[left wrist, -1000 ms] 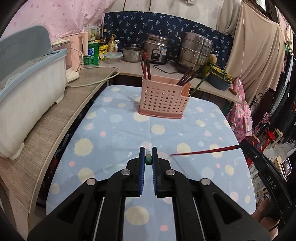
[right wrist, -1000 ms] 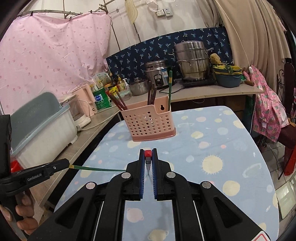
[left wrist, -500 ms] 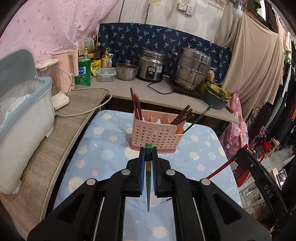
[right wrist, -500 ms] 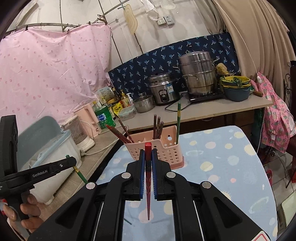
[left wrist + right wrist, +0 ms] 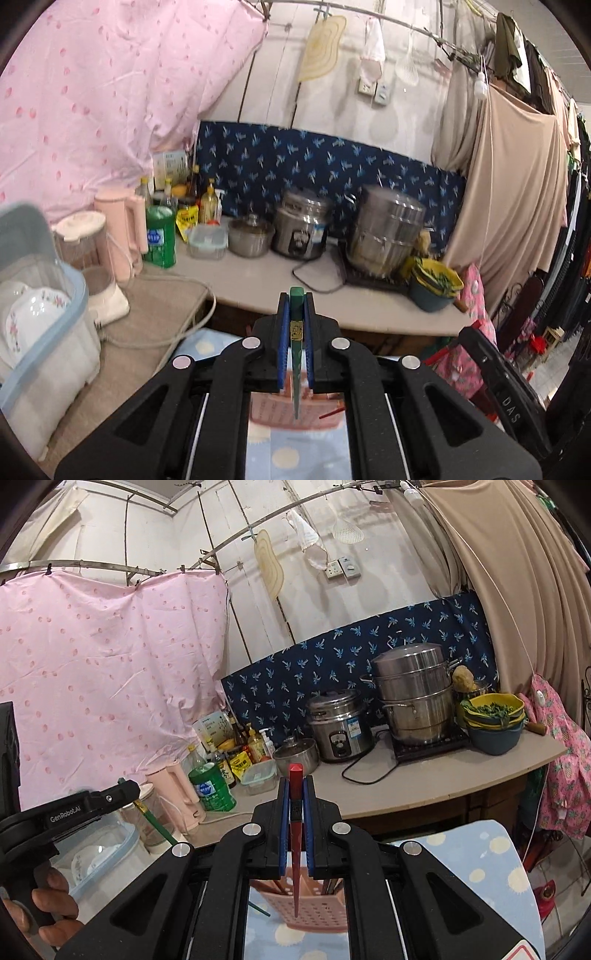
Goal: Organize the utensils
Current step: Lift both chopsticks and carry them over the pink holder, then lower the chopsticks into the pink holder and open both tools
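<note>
So on the left, our left tool (image 5: 295,325) is pinched tight on a slim green chopstick (image 5: 296,354), blunt end poking up past the blue pads and the thin end hanging down. A second ago that chopstick was low over the blue sun-dotted tablecloth (image 5: 284,458) and lying nearly flat; now both hands have come up and the sticks have swung to hang tip-down. In the left view the pink perforated plastic utensil caddy (image 5: 291,413) has slid from the middle of the picture to right underneath the tool, with the green tip showing against it.

Same deal moving right: the right tool (image 5: 295,812) is clamped on a slim red chopstick (image 5: 295,849), thick end up, point aimed down at the pink caddy (image 5: 314,912), which already has several dark chopsticks standing in it. From that camera we can also see the left tool (image 5: 125,794) off at the left edge with its green stick angled down, held by a hand (image 5: 48,912).

What this means, we reckon: pickup is done, both sticks are lifted above the caddy, and the drop-in is next. We can't tell which compartment either tip lines up with, so some lining up before letting go seems wise.
</note>
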The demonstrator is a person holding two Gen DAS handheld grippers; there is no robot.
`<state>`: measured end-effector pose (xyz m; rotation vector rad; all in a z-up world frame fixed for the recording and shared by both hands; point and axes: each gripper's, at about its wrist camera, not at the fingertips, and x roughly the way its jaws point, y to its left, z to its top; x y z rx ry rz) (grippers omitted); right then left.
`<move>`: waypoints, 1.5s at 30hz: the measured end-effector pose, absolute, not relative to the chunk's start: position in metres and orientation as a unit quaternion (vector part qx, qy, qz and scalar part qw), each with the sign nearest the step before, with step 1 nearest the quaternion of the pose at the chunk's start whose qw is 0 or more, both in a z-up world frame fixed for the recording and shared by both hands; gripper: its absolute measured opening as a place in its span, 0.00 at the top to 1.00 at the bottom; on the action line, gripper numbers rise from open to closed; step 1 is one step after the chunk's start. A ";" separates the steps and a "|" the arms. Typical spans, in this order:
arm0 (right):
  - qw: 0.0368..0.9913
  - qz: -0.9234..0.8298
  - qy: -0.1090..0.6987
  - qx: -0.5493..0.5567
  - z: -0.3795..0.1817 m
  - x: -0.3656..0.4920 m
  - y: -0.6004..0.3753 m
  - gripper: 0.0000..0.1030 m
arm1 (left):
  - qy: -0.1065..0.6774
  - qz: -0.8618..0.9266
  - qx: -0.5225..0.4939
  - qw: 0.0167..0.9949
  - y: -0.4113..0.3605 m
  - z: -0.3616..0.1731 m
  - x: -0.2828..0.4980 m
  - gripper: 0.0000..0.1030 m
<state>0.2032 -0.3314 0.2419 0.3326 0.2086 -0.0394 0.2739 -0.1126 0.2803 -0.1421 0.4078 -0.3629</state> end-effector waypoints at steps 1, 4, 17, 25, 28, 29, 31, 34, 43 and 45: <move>0.981 -0.022 0.102 0.166 0.244 0.213 -0.334 0.93 | 0.195 -0.174 -0.069 0.963 -0.115 0.284 0.282 0.93; 0.980 -0.029 0.104 0.170 0.244 0.238 -0.341 0.93 | 0.189 -0.165 -0.065 0.966 -0.123 0.283 0.302 0.93; 0.970 -0.047 0.179 0.160 0.174 0.303 -0.353 0.93 | 0.254 -0.148 -0.057 0.954 -0.139 0.207 0.363 0.93; 0.966 -0.043 0.207 0.148 0.152 0.309 -0.349 0.88 | 0.269 -0.142 -0.047 0.951 -0.138 0.190 0.367 0.92; 0.967 -0.039 0.210 0.140 0.154 0.303 -0.347 0.85 | 0.277 -0.141 -0.048 0.949 -0.136 0.187 0.365 0.81; 0.967 -0.038 0.209 0.138 0.154 0.301 -0.346 0.83 | 0.277 -0.140 -0.047 0.949 -0.135 0.187 0.363 0.72; 0.968 -0.038 0.206 0.137 0.157 0.294 -0.344 0.76 | 0.273 -0.134 -0.042 0.952 -0.134 0.187 0.358 0.63; 0.969 -0.035 0.200 0.139 0.162 0.283 -0.344 0.76 | 0.270 -0.135 -0.032 0.953 -0.133 0.189 0.347 0.62; 0.971 -0.024 0.200 0.132 0.165 0.243 -0.330 0.74 | 0.269 -0.130 -0.007 0.954 -0.127 0.189 0.308 0.51; 0.971 -0.020 0.201 0.128 0.162 0.231 -0.324 0.73 | 0.270 -0.128 0.006 0.954 -0.126 0.187 0.297 0.51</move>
